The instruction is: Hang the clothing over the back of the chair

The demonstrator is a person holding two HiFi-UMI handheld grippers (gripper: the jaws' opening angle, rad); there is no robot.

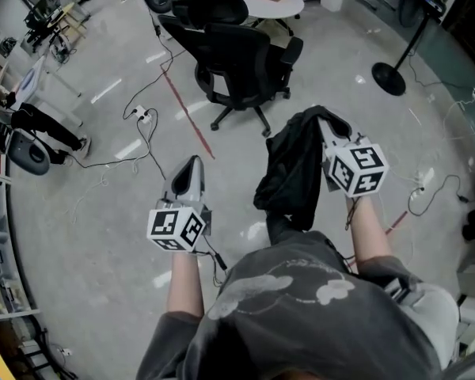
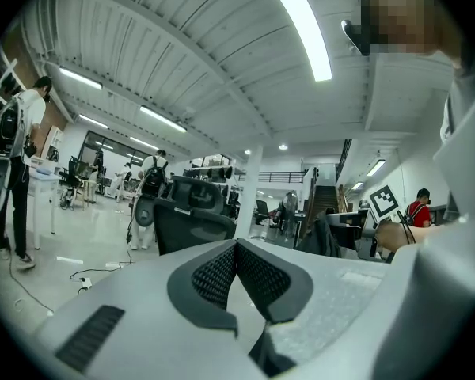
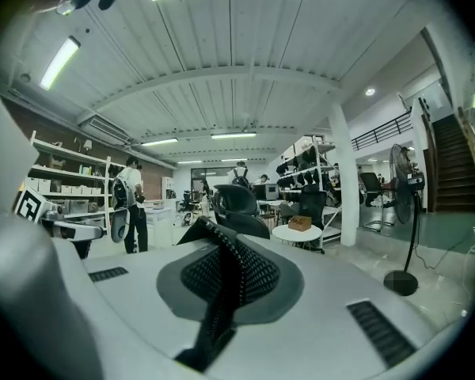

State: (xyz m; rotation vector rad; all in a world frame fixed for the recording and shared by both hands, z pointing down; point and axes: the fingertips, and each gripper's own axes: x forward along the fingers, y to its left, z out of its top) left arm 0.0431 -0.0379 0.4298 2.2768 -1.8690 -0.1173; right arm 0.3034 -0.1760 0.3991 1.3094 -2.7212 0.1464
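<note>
Right gripper (image 1: 330, 133) is clamped on the black clothing (image 1: 291, 172), hanging on my side of the chair (image 1: 236, 58) in the head view, nearer it, I judge, than the left gripper (image 1: 191, 167). Left gripper view: jaws together on nothing, chair ahead. Right gripper view: 1 fold pinched, chair dead ahead

Grey polished concrete floor (image 1: 79, 212) under me. Standing on it: black mesh office chair (image 1: 241, 62) on castors, small round white table (image 1: 275, 5), black disc-shaped stand base (image 1: 388, 78). Lying flat: red tape line (image 1: 186, 109), black cable (image 1: 148, 145), white power strip (image 1: 142, 115).
</note>
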